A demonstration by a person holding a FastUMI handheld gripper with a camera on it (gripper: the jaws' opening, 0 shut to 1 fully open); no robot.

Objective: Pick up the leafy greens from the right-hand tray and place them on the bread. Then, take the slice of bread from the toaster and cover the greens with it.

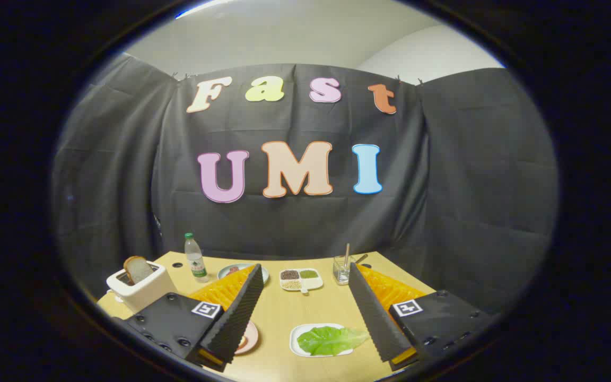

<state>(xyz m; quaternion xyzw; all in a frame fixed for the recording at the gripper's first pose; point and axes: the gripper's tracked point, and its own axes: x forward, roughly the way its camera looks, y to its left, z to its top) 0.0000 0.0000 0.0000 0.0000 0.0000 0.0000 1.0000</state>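
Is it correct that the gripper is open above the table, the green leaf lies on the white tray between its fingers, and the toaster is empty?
Not quite. The gripper view shows the toaster with a slice of bread standing in its slot. The rest holds: the gripper is open above the table, and the green leaf lies on the white tray between its fingers.

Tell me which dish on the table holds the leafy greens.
The white tray between the open fingers holds the greens; the divided dish beyond holds seeds.

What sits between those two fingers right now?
In the gripper view, the greens on their white tray lie between the open fingers, on bare table beyond.
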